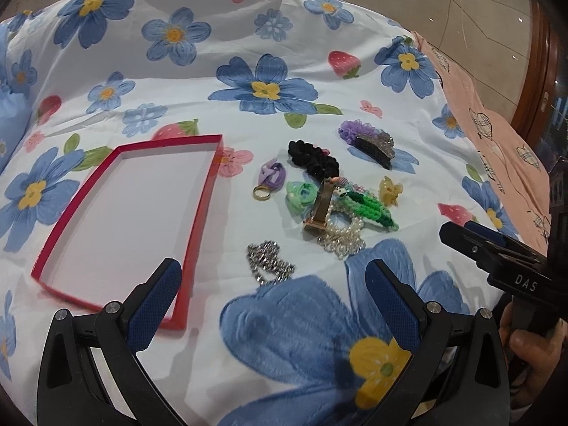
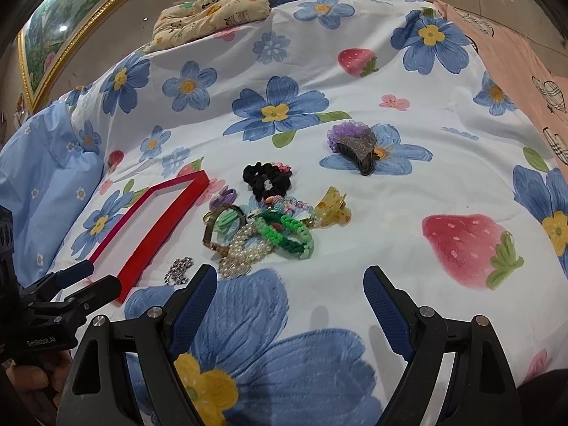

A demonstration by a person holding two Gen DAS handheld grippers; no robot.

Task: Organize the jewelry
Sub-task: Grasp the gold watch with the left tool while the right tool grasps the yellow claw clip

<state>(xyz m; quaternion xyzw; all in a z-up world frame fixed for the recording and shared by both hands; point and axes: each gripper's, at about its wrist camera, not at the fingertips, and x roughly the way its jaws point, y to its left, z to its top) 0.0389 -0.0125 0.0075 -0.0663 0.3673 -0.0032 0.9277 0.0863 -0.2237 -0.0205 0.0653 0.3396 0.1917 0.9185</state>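
Note:
A shallow red box with a bare white floor lies on the flowered bed cover, left of a heap of jewelry; it also shows in the right wrist view. The heap holds a pearl bracelet, a green braided band, a black scrunchie, a gold bangle and a silver chain. A dark hair claw lies on a purple scrunchie further back. My left gripper is open and empty just before the chain. My right gripper is open and empty before the pearl bracelet.
A yellow hair claw lies right of the heap and a small gold ring beside a purple hair tie. A patterned pillow lies at the bed's far end. A pink sheet covers the right edge. A blue pillow lies left.

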